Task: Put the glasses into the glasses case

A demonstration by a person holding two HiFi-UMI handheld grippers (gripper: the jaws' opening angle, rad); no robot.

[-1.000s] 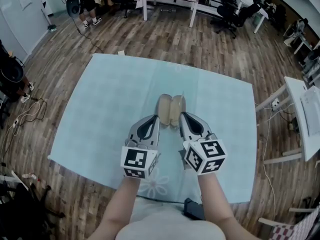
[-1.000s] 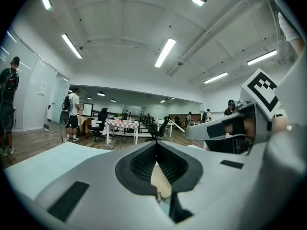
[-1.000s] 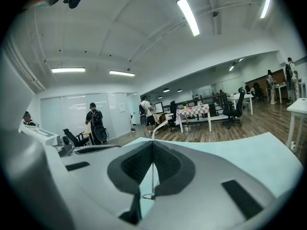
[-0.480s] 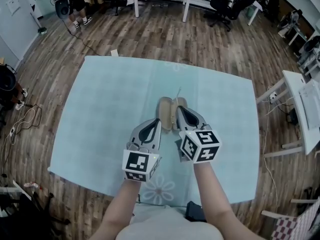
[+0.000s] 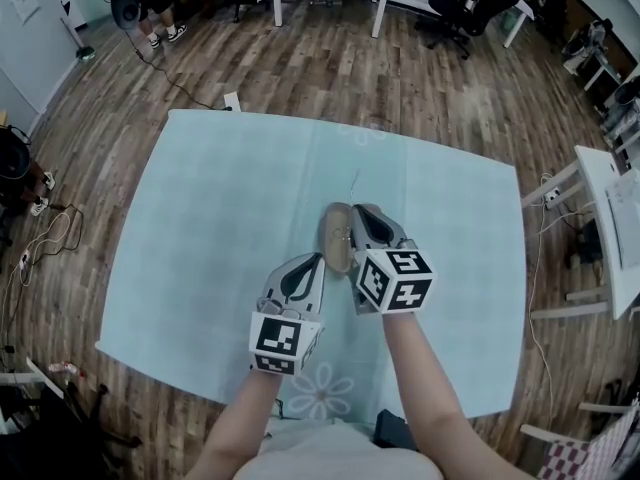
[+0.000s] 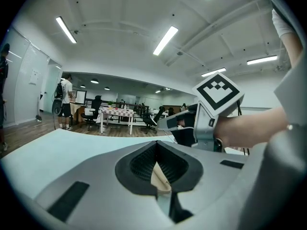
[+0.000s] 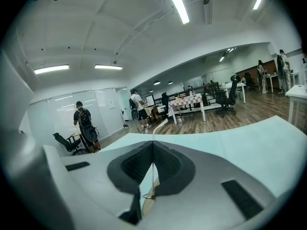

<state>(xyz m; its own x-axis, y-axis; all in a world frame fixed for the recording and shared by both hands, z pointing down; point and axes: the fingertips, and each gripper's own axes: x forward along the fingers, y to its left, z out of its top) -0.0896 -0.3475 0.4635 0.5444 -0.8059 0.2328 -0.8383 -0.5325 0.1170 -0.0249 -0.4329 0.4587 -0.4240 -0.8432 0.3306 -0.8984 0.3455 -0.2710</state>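
Observation:
An open tan glasses case (image 5: 335, 236) lies in the middle of the table. My right gripper (image 5: 362, 214) hovers over the case's right half, shut on the thin wire glasses (image 7: 154, 128). One temple (image 5: 354, 184) sticks out past the jaw tips toward the far edge. The lenses are hidden under the gripper. My left gripper (image 5: 314, 259) sits at the case's near left edge. In the left gripper view its jaws meet, with a tan edge of the case (image 6: 160, 177) wedged between them. That view also shows the right gripper (image 6: 178, 124) just ahead to the right.
A light blue cloth (image 5: 220, 218) covers the table, which stands on a wooden floor. A white desk (image 5: 605, 218) is off to the right. Chairs, a checkered table (image 7: 189, 101) and standing people fill the far room.
Both grippers have come lower and nearer to me. The right one slid left with the glasses, from beside the case to over its right half.

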